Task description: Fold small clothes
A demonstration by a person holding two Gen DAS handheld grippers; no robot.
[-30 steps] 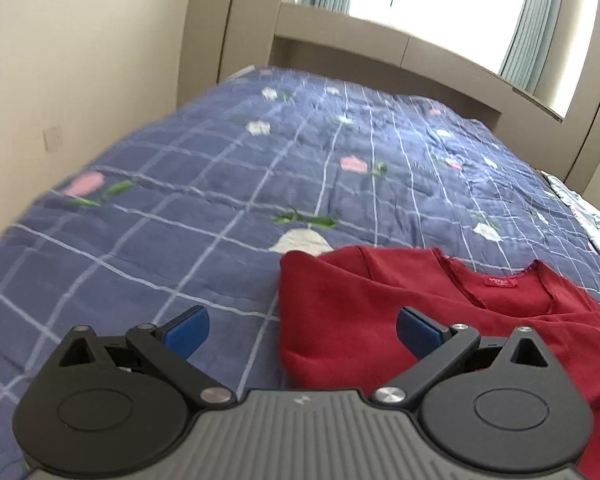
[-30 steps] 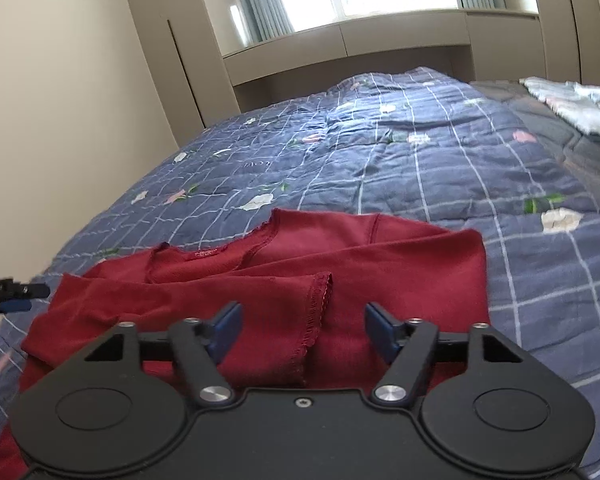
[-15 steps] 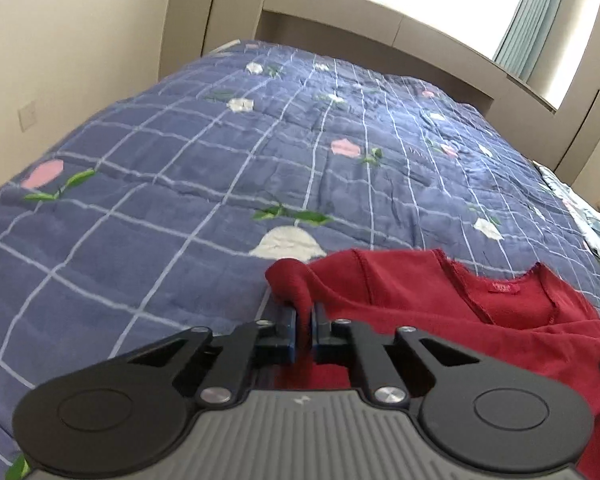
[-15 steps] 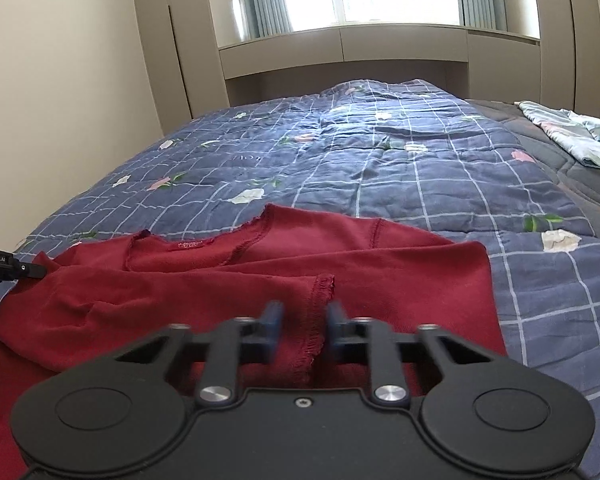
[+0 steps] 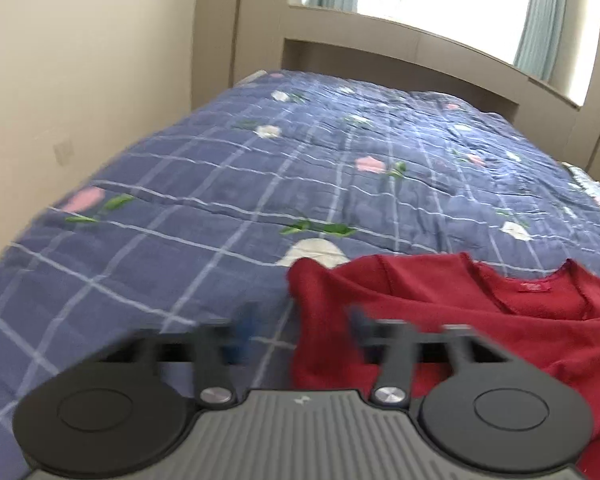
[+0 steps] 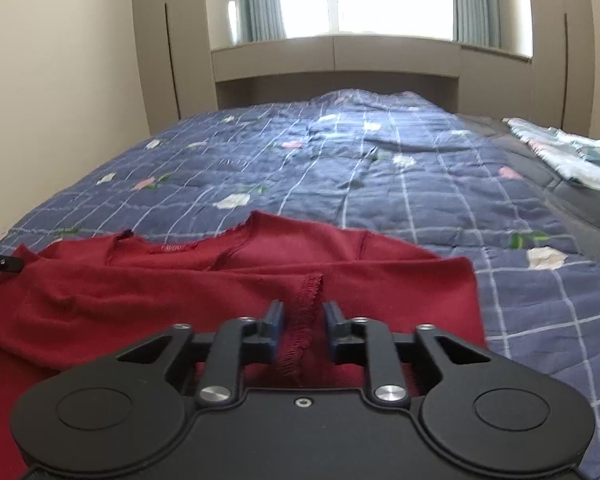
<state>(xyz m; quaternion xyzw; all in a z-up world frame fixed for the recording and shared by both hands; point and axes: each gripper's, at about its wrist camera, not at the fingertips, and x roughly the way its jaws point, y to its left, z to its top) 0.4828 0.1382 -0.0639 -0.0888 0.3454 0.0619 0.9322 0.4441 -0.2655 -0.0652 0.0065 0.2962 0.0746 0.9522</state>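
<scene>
Now one red top (image 6: 228, 292) lies on one quilt (image 6: 340, 168), both tongs, left (image 5: 300, 328) and right (image 6: 302, 320), opening around its folds.

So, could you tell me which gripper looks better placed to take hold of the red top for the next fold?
Probably the right gripper: the red top has its scalloped cuff centred between the opening jaws. The left gripper, also opening, only straddles the garment's outer edge.
</scene>
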